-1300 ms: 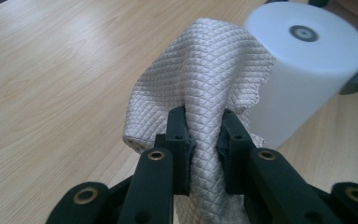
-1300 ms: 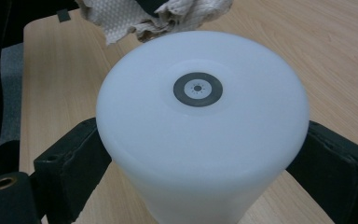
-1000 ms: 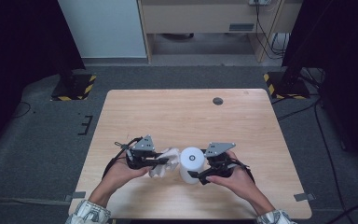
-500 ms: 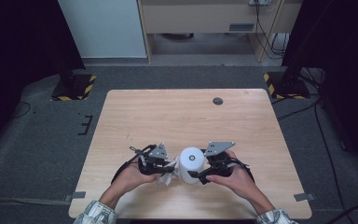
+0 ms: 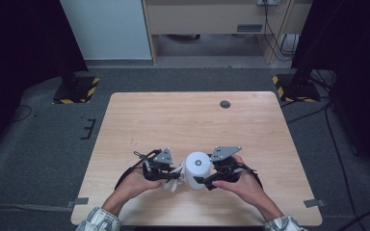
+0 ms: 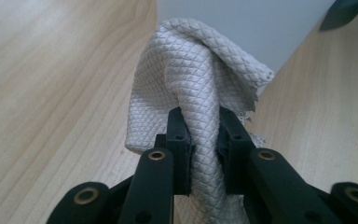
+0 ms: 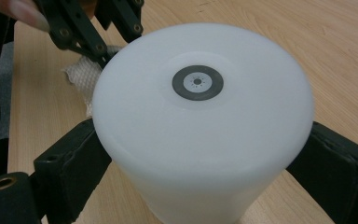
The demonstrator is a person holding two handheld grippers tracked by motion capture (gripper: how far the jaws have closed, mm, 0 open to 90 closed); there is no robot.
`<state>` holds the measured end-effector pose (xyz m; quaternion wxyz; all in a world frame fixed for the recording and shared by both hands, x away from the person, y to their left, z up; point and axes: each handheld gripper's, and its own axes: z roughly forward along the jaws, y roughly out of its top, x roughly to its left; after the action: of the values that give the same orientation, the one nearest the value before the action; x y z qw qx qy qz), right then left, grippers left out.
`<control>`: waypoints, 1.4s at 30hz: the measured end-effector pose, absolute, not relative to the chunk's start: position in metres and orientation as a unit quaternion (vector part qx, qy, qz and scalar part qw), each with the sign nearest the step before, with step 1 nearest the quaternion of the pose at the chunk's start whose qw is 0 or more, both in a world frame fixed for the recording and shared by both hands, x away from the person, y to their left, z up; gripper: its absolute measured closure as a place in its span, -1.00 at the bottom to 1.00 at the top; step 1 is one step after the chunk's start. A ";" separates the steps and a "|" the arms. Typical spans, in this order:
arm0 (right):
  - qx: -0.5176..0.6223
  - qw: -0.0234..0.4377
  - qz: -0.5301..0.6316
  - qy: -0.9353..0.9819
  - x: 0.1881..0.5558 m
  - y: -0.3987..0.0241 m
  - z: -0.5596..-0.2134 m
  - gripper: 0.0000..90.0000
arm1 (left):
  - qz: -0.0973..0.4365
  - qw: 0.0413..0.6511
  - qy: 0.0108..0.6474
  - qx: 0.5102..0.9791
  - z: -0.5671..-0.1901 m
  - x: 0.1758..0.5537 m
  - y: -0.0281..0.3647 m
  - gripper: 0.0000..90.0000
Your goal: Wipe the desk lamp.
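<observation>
A white plastic cylinder [image 5: 197,168] with a grey ring mark on its top stands upright near the table's front edge. My right gripper [image 5: 206,174] is shut on it, one jaw on each side of its wall [image 7: 200,140]. My left gripper [image 5: 171,173] is shut on a bunched white quilted cloth [image 6: 200,70]. The cloth rests against the left side of the cylinder [image 6: 242,23], low down by the tabletop. From the right gripper view, the left gripper [image 7: 98,42] and the cloth [image 7: 81,74] sit just behind the cylinder.
The wooden table [image 5: 183,120] stretches away ahead of both hands. A small dark round disc [image 5: 225,104] lies near its far edge. Beyond the table are grey floor, stands with striped bases [image 5: 77,91], and a cabinet.
My left gripper has carried the cloth right and down, from beside the cylinder to against its side. The right gripper and the cylinder have stayed put.
</observation>
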<state>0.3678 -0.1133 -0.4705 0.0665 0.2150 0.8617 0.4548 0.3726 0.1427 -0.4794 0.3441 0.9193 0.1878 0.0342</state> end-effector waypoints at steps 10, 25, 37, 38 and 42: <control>0.216 0.066 0.453 0.862 0.368 -0.112 -0.470 -0.80 | 0.029 0.358 0.190 0.913 -0.471 0.370 0.146 0.72; 0.218 0.067 0.454 0.862 0.368 -0.113 -0.470 -0.80 | 0.017 0.354 0.172 0.919 -0.477 0.351 0.139 0.72; 0.218 0.068 0.453 0.862 0.368 -0.113 -0.470 -0.80 | 0.001 0.365 0.147 0.919 -0.482 0.340 0.129 0.71; 0.218 0.067 0.453 0.862 0.368 -0.113 -0.470 -0.80 | 0.001 0.361 0.146 0.921 -0.483 0.340 0.128 0.71; 0.217 0.067 0.454 0.862 0.368 -0.113 -0.470 -0.80 | 0.003 0.344 0.135 0.929 -0.487 0.337 0.120 0.71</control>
<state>0.3682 -0.1126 -0.4705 0.0670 0.2172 0.8615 0.4540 0.3368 0.1196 -0.4872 0.3443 0.9291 0.1353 0.0025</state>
